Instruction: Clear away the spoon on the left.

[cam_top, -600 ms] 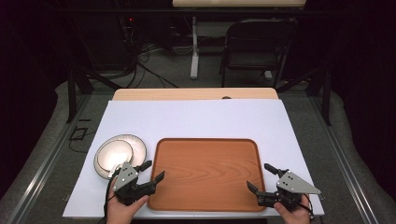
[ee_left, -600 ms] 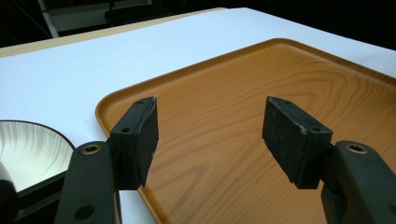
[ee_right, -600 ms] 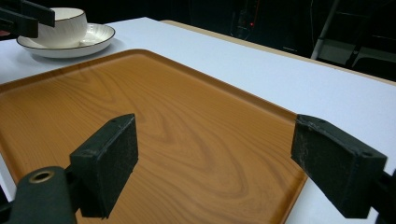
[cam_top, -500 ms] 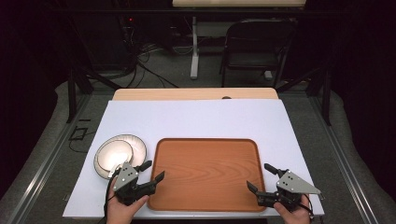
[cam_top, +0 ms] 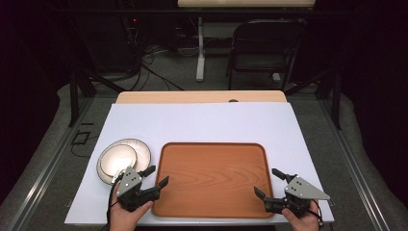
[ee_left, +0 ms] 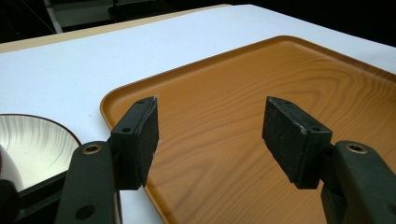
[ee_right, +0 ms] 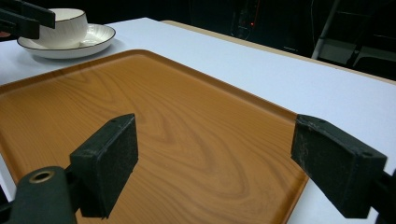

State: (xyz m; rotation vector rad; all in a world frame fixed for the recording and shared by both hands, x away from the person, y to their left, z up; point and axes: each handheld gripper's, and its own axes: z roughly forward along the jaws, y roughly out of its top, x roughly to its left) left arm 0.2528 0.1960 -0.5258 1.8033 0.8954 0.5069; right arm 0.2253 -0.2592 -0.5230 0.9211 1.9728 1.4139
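Both grippers' fingers released over tray (cam_top: pixel 211 178) corners; cup (ee_right: pixel 63 25) on saucer (cam_top: pixel 122 159) beside.

Both grippers held low, jaws apart.
The left gripper (cam_top: pixel 155 176) and right gripper (cam_top: pixel 269 183) were gripped from below by the hands.

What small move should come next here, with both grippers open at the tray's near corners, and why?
Probably ease the left gripper toward the cup on the saucer, since the wooden tray lies bare and those are the only loose items. Both grippers are open and hold nothing; the right gripper sits at the far side from the cup.
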